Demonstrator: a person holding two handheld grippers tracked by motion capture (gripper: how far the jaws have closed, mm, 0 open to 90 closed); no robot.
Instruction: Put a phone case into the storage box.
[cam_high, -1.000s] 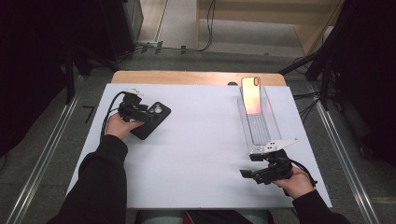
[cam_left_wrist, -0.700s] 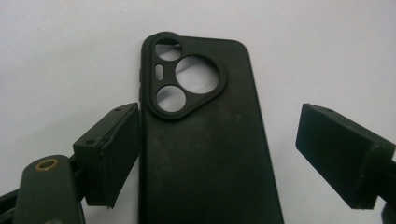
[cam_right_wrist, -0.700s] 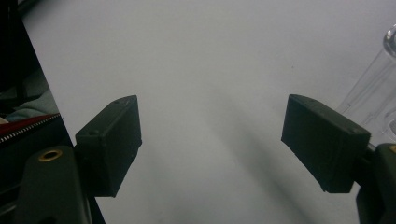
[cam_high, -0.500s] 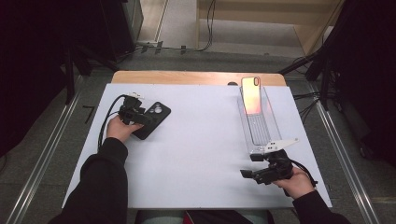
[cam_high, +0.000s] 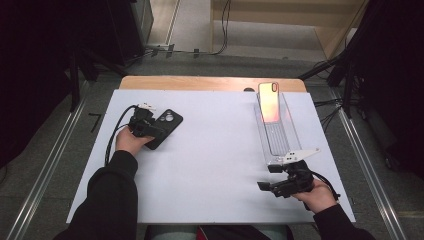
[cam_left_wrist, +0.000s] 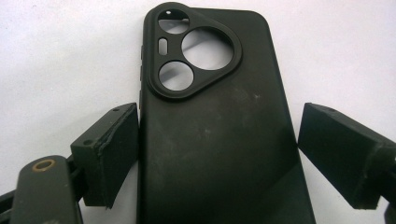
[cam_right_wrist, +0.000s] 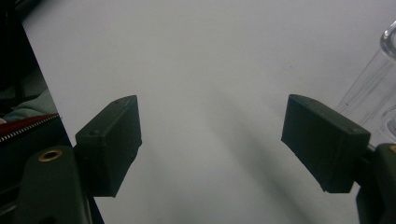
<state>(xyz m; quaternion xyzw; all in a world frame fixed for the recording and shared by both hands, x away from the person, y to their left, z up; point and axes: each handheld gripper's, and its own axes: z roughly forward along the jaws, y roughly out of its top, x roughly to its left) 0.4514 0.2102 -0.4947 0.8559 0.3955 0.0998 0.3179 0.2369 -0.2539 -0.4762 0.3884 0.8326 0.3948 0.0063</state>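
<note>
A black phone case (cam_high: 169, 123) lies back side up on the white board, its triangular camera cutout (cam_left_wrist: 194, 56) pointing away from me. My left gripper (cam_high: 151, 131) straddles the case's near half. In the left gripper view the left pad (cam_left_wrist: 114, 154) sits right at the case's edge, while the right pad (cam_left_wrist: 334, 149) stands a little off the other edge, so my left gripper (cam_left_wrist: 219, 140) is open around the case (cam_left_wrist: 219, 177). My right gripper (cam_high: 268, 177) rests at the board's near right, open, with only bare white board between its jaws (cam_right_wrist: 210, 140).
A clear plastic tray (cam_high: 281, 142) runs lengthwise on the right, just beyond my right gripper. A phone (cam_high: 269, 102) with an orange-lit screen leans in its far end. The white board (cam_high: 215, 165) covers a wooden table (cam_high: 200, 83). Dark stands and cables flank the table.
</note>
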